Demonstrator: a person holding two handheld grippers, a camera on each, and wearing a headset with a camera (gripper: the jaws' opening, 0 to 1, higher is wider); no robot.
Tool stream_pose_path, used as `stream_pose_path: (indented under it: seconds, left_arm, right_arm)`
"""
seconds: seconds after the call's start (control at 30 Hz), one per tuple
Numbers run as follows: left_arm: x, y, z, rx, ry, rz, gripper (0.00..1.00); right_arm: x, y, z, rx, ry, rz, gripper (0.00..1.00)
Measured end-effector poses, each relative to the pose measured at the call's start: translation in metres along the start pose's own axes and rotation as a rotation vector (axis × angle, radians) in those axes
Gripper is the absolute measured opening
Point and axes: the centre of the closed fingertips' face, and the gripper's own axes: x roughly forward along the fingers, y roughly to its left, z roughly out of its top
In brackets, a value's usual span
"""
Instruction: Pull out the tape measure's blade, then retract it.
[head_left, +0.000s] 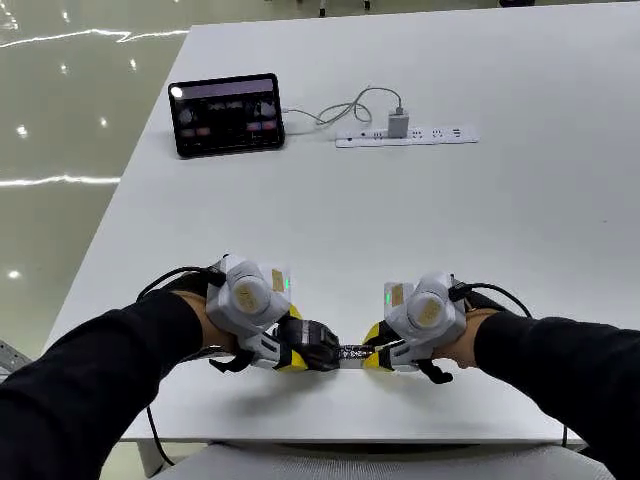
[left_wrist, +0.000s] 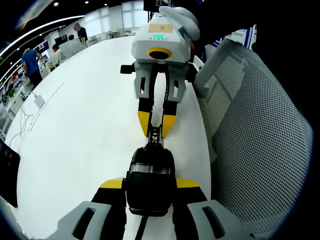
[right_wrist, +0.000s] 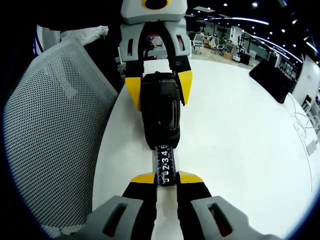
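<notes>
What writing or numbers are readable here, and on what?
"3 4 5": on the tape measure's blade, pinched in the right tongs.
"12", apparently: same blade, left gripper view.
Tape measure's case, in the left tongs: nothing legible.
Tablet screen: too small to read.

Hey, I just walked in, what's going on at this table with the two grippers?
A person is handling a tape measure with two hand-held grippers at the near edge of a white table. The left gripper clamps its black case, and the right gripper pinches the end of the blade. Only a short stretch of blade is out, numbers up to five showing; whether it is going out or back in, I cannot tell.
</notes>
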Motion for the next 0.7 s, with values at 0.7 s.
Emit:
stream_pose_path:
  seconds: [0.7]
  left_arm:
    - [0.0004, -0.0002, 0.0006, 0.001, -0.004, -0.004, 0.31]
  right_arm:
    - [-0.0060, -0.0001, -0.0072, 0.022, 0.016, 0.000, 0.10]
